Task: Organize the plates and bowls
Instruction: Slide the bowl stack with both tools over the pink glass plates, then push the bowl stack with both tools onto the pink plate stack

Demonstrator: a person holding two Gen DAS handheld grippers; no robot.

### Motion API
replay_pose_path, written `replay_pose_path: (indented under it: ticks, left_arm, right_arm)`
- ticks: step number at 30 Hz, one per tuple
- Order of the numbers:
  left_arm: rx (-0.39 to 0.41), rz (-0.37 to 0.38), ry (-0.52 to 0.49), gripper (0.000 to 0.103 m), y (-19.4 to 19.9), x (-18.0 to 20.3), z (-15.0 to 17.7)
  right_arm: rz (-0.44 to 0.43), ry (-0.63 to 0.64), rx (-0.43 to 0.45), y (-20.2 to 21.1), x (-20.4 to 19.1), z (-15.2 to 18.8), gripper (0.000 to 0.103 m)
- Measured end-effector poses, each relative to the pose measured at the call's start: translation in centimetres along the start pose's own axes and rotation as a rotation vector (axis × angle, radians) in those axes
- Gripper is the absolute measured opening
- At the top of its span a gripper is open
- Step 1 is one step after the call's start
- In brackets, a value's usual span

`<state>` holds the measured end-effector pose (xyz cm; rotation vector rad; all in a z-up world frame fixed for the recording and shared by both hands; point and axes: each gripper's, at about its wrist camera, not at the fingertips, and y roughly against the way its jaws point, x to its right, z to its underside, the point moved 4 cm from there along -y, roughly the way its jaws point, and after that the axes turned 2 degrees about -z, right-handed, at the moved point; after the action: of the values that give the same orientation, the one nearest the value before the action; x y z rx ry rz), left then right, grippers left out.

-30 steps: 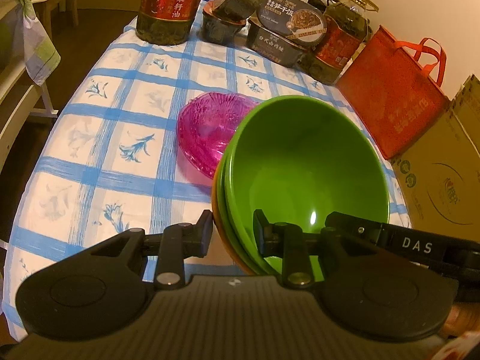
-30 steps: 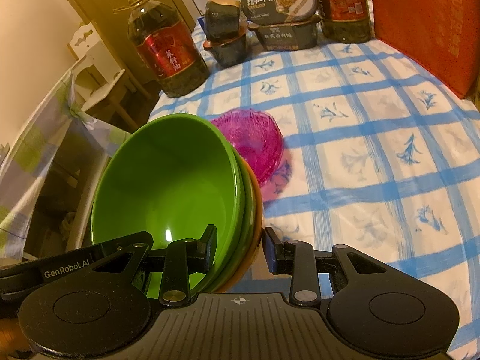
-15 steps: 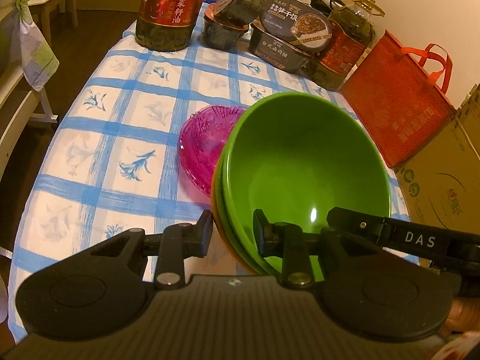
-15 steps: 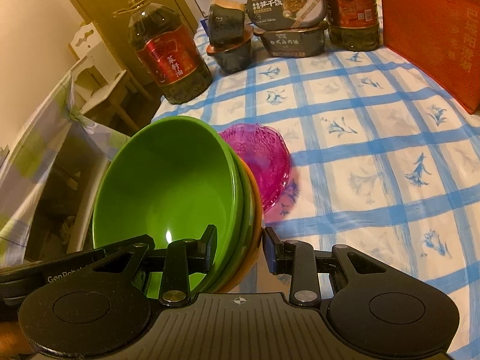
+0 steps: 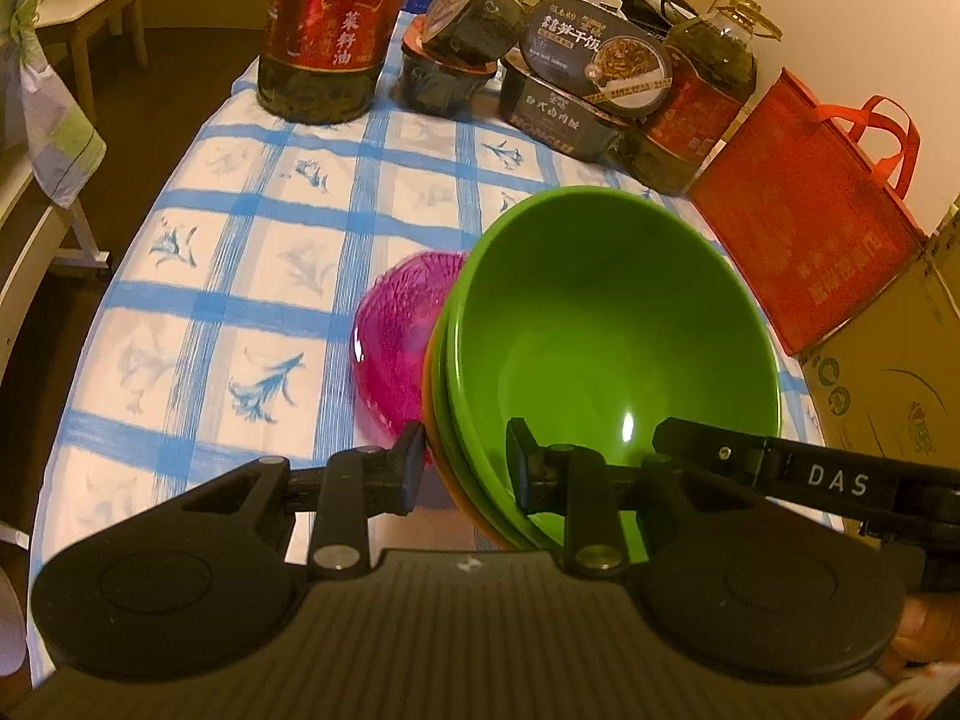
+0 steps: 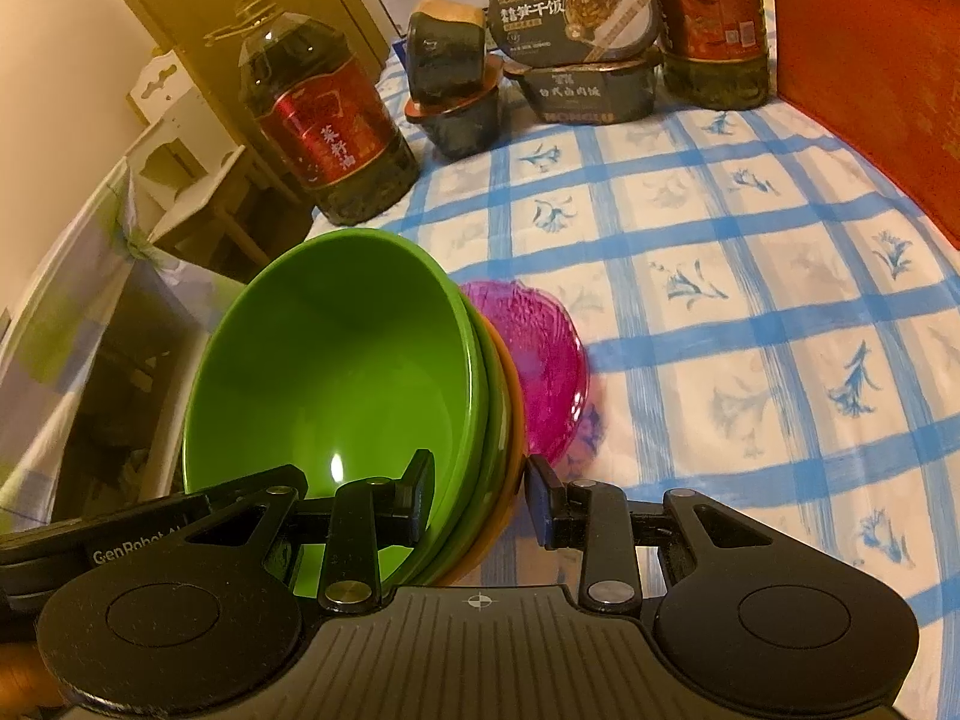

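We clamped the bowl stack [image 5: 606, 360] with left gripper [image 5: 462, 474] and right gripper [image 6: 480, 501] fingers; pink dish [image 5: 402, 330] at 12 o'clock on the tabletop [image 5: 240, 276].

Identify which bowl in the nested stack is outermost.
The orange bowl: only its rim edge shows beneath the two green bowls nested inside it.

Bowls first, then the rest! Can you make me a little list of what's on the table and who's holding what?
held: stack of bowls, green nested on orange
left claw: shut on the stack's rim
right claw: shut on the opposite rim
under the stack: pink glass dish on the blue checked tablecloth
back of table: oil bottle, instant meal boxes
right edge: red bag
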<state>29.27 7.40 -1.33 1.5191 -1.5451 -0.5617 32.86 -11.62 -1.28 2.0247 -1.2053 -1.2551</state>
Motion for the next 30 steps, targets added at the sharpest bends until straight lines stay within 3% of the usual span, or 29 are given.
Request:
replay_pose_path:
  ticks: [17,30]
  left_arm:
    - [-0.032,-0.027,0.000,0.025,-4.0,-0.8,-4.3]
    - [-0.060,-0.042,0.015,0.025,-7.7,-1.8,-4.9]
  right_arm:
    - [0.007,-0.006,-0.029,-4.4,0.5,-4.4,0.032]
    - [0.015,-0.034,-0.077,-8.4,2.1,-4.8,0.031]
